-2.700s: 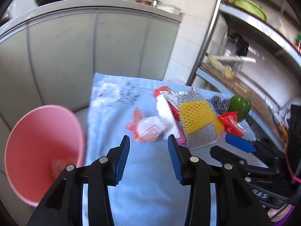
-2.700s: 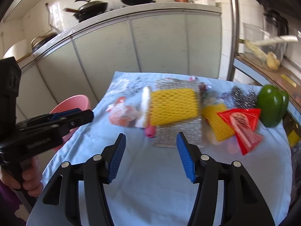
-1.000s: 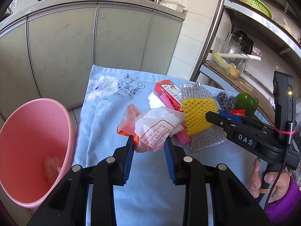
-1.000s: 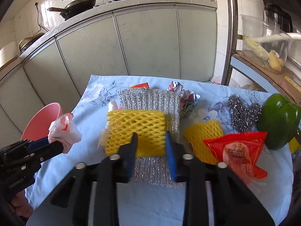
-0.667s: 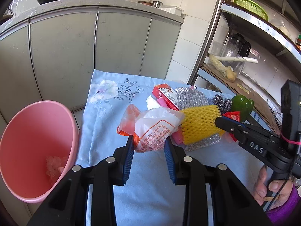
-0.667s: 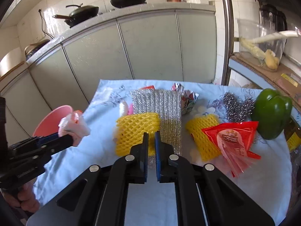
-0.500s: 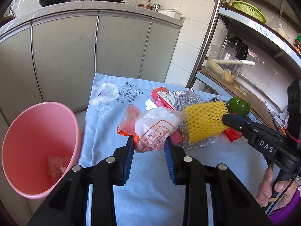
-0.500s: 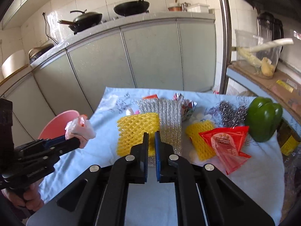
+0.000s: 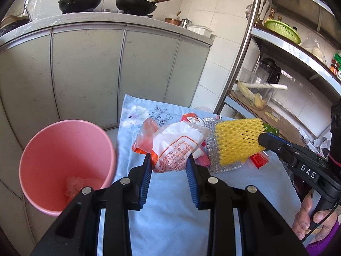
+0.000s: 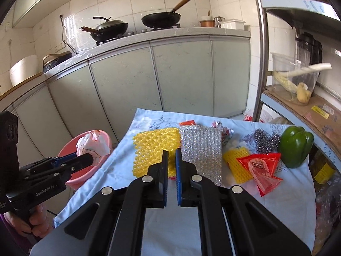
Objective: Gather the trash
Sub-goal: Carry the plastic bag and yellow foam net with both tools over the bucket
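Note:
My left gripper is shut on a crumpled white and orange plastic wrapper and holds it above the blue cloth, right of the pink bin. In the right wrist view the left gripper holds the wrapper in front of the bin. My right gripper is shut on a yellow foam net and holds it off the table; the net also shows in the left wrist view.
On the blue cloth lie a silver scouring pad, a second yellow net, a red packet, a steel wool ball and a green pepper. Cabinets stand behind, a metal shelf rack at the right.
Both grippers closed on their items and lifted them. The left gripper rose with the wrapper, the right gripper rose with the yellow net off the silver pad.

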